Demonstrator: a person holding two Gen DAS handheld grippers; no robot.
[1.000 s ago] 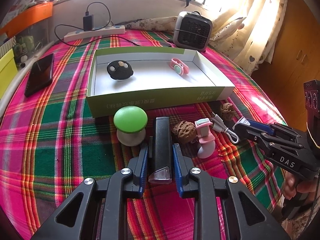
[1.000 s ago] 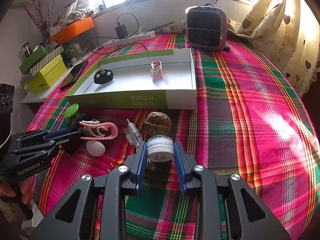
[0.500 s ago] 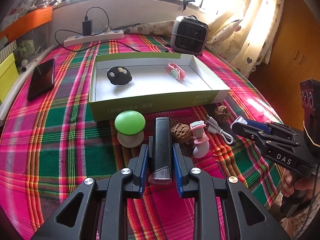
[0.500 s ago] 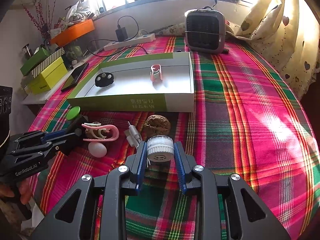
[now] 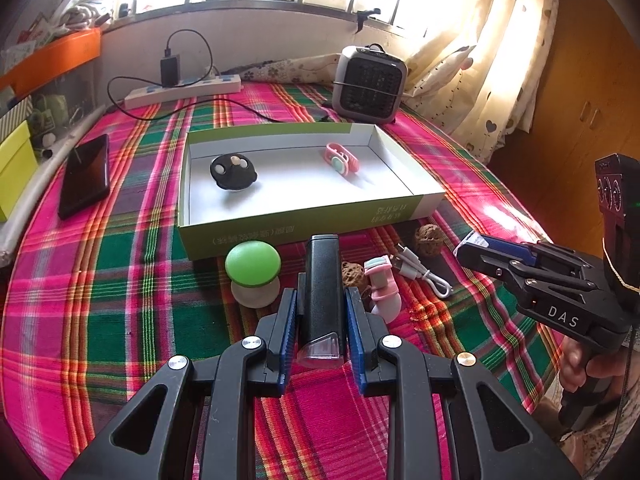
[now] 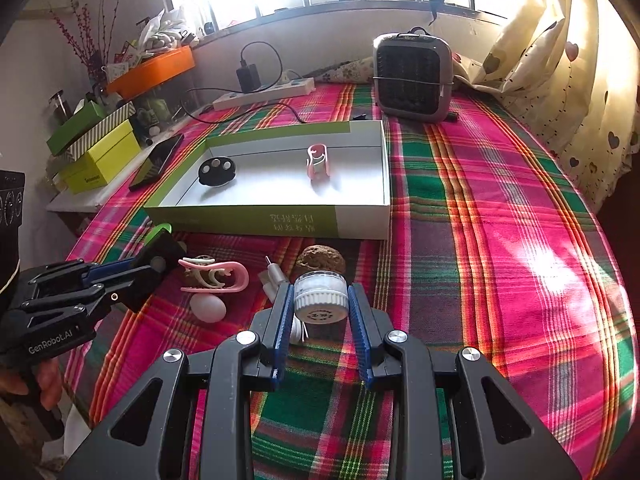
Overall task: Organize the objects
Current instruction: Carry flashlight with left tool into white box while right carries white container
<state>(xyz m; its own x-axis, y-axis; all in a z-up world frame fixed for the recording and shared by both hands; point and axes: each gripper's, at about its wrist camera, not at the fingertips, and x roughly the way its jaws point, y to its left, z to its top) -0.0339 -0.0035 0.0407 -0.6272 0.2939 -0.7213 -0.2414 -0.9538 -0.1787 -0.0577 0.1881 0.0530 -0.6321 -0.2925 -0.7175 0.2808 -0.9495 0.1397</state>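
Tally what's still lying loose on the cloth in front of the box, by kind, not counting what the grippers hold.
Walnuts: 2
Cable: 1
Green mushroom toy: 1
Pink clip: 1
White egg: 1
Total: 6

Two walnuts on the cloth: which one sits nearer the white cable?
The right walnut, just past the cable, near the box corner. The other walnut sits beside the pink clip.
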